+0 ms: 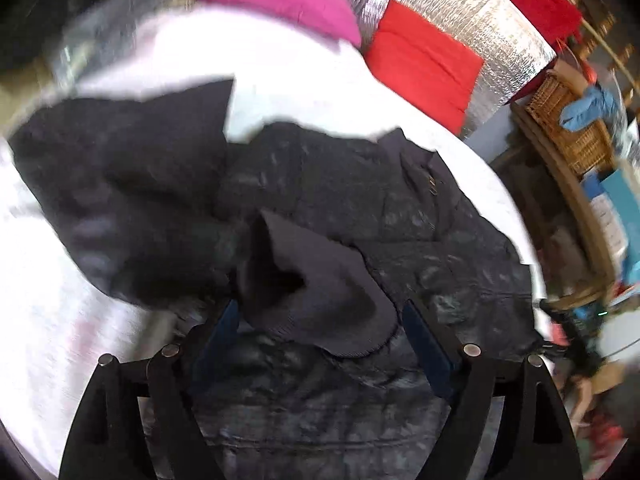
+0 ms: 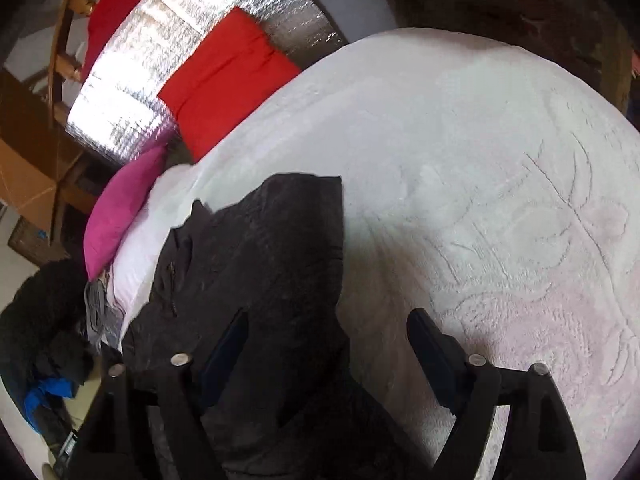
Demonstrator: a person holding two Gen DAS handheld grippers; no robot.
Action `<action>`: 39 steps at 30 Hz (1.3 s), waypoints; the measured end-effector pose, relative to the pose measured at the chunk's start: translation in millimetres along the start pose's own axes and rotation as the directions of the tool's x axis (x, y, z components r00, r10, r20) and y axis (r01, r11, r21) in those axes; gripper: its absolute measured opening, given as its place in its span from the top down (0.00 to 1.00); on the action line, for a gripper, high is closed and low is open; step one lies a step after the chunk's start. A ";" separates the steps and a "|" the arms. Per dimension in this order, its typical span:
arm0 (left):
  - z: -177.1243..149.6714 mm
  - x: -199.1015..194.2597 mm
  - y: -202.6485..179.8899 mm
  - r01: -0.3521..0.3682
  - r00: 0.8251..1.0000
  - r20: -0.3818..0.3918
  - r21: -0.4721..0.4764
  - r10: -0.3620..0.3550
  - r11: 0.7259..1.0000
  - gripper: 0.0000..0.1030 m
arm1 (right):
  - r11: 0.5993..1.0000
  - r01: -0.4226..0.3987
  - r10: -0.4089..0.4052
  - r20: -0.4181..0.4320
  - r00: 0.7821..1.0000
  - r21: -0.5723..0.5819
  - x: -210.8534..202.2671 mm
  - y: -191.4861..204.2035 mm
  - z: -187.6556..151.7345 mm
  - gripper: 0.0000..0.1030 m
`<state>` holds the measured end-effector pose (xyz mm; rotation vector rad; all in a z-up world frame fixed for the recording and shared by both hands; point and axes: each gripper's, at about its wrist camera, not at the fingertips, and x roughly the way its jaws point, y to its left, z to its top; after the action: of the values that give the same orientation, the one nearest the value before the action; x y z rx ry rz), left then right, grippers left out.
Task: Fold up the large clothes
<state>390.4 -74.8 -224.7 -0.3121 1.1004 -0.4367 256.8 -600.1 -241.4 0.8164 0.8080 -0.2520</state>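
Left wrist view is smeared by motion; the far half of the black quilted jacket (image 1: 360,216) blurs into one dark mass, so its outline there is hard to make out. The jacket's near hem runs under the claw frame and is cut off at the bottom edge. No readable brand, label or writing anywhere; a small metal zip pull on the jacket shows only as a glint. The jacket lies rumpled on the bed (image 2: 460,152), which is covered by a white textured blanket with a faint raised pattern. A grey ribbed cuff (image 1: 320,292) of the jacket stands up, hollow and open-mouthed, between the fingers of the left claw (image 1: 320,324); the jaws stand wide and the pads do not press on it, though whether the cuff brushes them is unclear. Right claw (image 2: 328,356) is also spread wide, gripping nothing: its left finger hangs over the jacket's edge, its right finger over bare blanket just beside the jacket. Beyond the jacket, at the head of the bed, a magenta pillow (image 2: 120,216) and a red pillow (image 2: 228,80) lean on a silver foil-faced panel (image 2: 168,40). Off the bed's side in the left wrist view, a wicker basket (image 1: 572,120) with a blue cloth on it, blurred. In the right wrist view, past the magenta pillow, a dark heap of clothes (image 2: 44,320) lies on the floor, partly cut off by the fisheye edge, with something blue under it.
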 end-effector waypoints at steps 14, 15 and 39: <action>-1.4 13.9 -63.9 -0.137 0.977 0.193 0.254 0.089 0.957 0.78 | 0.952 0.143 -0.100 0.167 0.981 -0.272 -3.2 62.2 -19.6 0.79; -2.2 19.0 -67.8 -0.199 0.968 0.204 0.272 0.146 0.941 0.75 | 0.947 0.162 -0.108 0.199 0.974 -0.279 -8.3 63.9 -19.4 0.79; 38.5 -90.5 132.4 -0.318 0.855 0.311 -0.315 0.414 0.894 0.19 | 0.927 0.025 0.058 0.210 0.976 -0.373 -27.6 125.6 -58.3 0.26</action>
<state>415.0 85.9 -197.1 -0.3796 0.8135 0.1127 268.1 -475.3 -176.4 0.4254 0.6151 -0.1609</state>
